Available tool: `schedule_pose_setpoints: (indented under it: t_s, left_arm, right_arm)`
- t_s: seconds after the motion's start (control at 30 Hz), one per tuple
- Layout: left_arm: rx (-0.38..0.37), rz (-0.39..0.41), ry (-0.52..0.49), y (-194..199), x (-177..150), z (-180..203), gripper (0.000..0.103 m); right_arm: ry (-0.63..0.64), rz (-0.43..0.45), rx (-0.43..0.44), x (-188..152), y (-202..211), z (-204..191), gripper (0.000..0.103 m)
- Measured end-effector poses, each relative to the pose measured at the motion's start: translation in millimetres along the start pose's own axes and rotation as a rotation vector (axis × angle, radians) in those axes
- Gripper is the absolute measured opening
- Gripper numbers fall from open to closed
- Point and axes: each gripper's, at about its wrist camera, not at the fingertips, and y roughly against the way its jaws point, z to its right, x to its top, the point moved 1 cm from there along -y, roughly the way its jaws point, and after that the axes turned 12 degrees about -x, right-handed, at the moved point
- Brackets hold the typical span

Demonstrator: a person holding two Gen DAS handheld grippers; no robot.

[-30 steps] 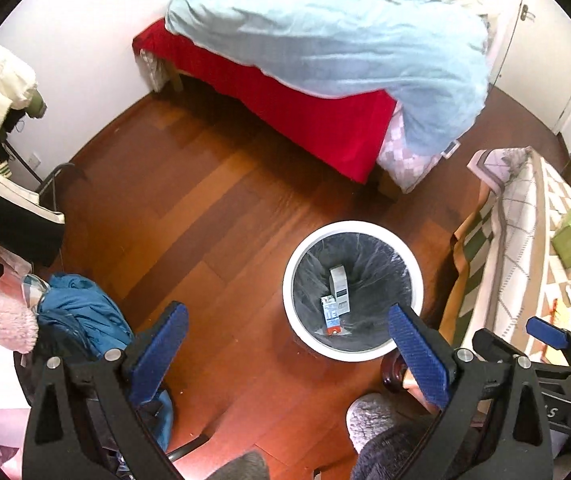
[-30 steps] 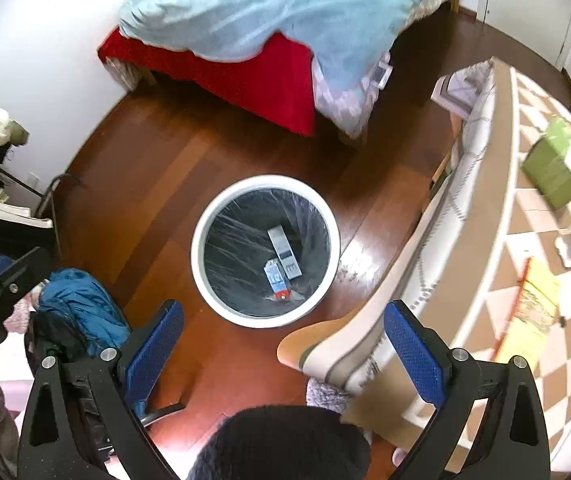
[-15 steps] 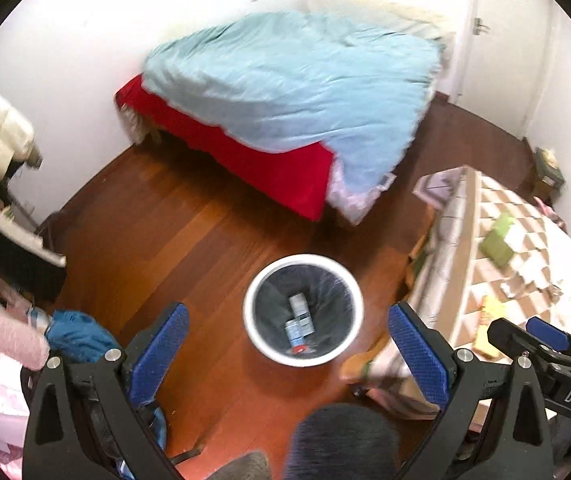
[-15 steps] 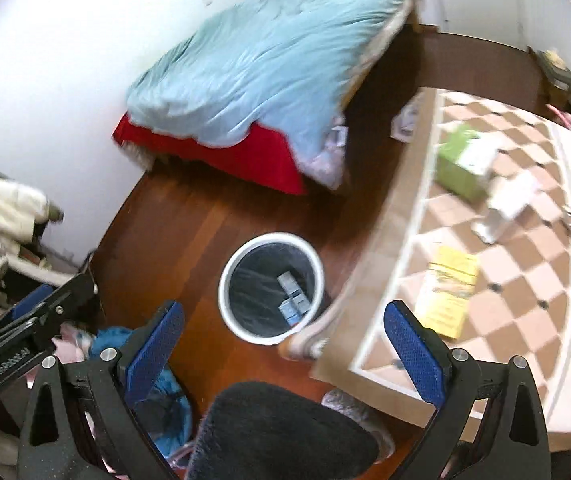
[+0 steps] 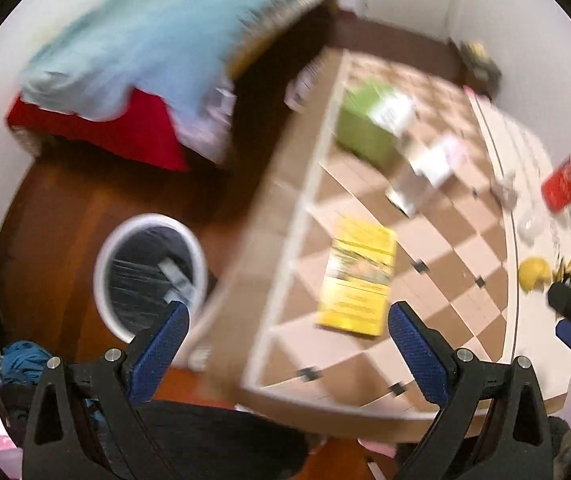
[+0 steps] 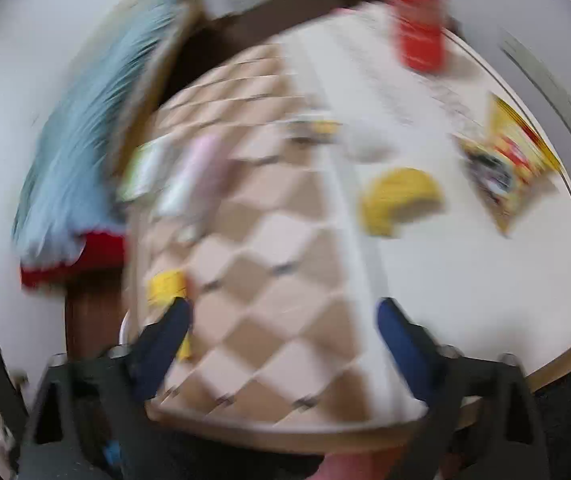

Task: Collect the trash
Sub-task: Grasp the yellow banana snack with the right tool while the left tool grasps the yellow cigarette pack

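A: Where's the bin from where you stand?

B: Your white-rimmed trash bin (image 5: 150,276) sits on the wooden floor (image 5: 61,216), left of the table (image 5: 369,360) with the checkered cloth. It has a dark liner, and you can see at least two small cartons (image 5: 175,276) lying inside; blur hides any detail on them.

A: And your grippers?

B: Your left gripper (image 5: 285,344) hangs above the table's near edge, jaws spread wide with nothing between the blue pads. Your right gripper (image 6: 283,336) is also wide apart and empty, out over the tabletop.

A: What trash is left on the table?

B: Near you lies a yellow packet (image 5: 359,276), flat. Farther back is a green box (image 5: 365,128), with a white and pink carton (image 5: 437,160) to its right. Far right stands a red can (image 6: 421,28), and nearer, a yellow round thing (image 6: 399,198) just beside a yellow snack bag (image 6: 513,160). The right view is badly smeared, so you cannot tell more.
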Motion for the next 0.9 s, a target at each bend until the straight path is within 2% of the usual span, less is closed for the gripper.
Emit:
schedule_pose_setpoints:
  t_s: [0.1, 0.23, 0.33, 0.37, 0.43, 0.47, 0.5, 0.57, 0.63, 0.67, 0.7, 0.77, 0.9]
  left_arm:
    - [-0.008, -0.062, -0.026, -36.2, 1.9, 18.9, 0.101]
    - [0.002, -0.116, -0.061, -68.2, 5.3, 31.4, 0.101]
    - [-0.005, -0.141, -0.06, -81.6, 7.3, 33.7, 0.101]
    - [-0.009, -0.146, -0.062, -84.5, 8.0, 34.9, 0.101]
    - [-0.013, -0.15, -0.067, -87.3, 8.2, 36.8, 0.101]
    - [-0.011, -0.148, -0.071, -88.8, 8.9, 38.4, 0.101]
    - [-0.008, -0.148, -0.073, -90.2, 10.4, 39.1, 0.101]
    - [-0.007, -0.147, -0.073, -93.1, 11.9, 39.8, 0.101]
    - [-0.019, -0.135, -0.067, -93.2, 13.2, 40.3, 0.093]
    - [-0.031, -0.125, -0.068, -91.0, 13.5, 41.7, 0.081]
    - [-0.038, -0.117, -0.071, -88.4, 13.9, 43.2, 0.066]
    - [-0.037, -0.109, -0.089, -84.7, 14.6, 45.4, 0.054]
    - [-0.058, -0.119, -0.09, -79.9, 4.6, 44.6, 0.054]
  right_arm:
    - [-0.112, -0.02, -0.012, 10.3, -24.6, 38.6, 0.07]
    - [-0.213, -0.002, 0.015, 23.2, -46.8, 65.6, 0.067]
    - [-0.234, 0.065, 0.04, 33.2, -50.4, 67.7, 0.062]
    - [-0.235, 0.075, 0.038, 36.1, -52.8, 64.3, 0.057]
    - [-0.236, 0.096, 0.011, 39.7, -54.7, 60.2, 0.055]
    - [-0.233, 0.108, 0.01, 42.0, -55.7, 58.0, 0.048]
    - [-0.229, 0.111, 0.007, 44.5, -59.2, 55.9, 0.035]
    - [-0.229, 0.123, 0.008, 46.7, -61.6, 51.7, 0.027]
    - [-0.193, 0.134, 0.007, 49.0, -59.2, 46.6, 0.019]
    - [-0.176, 0.133, 0.01, 48.9, -57.9, 43.3, 0.013]
    - [-0.139, 0.121, 0.018, 45.3, -54.1, 39.9, 0.011]
    - [-0.076, 0.09, 0.033, 37.0, -49.6, 32.3, 0.011]
    - [0.069, 0.004, 0.048, 2.8, -38.7, 21.7, 0.011]
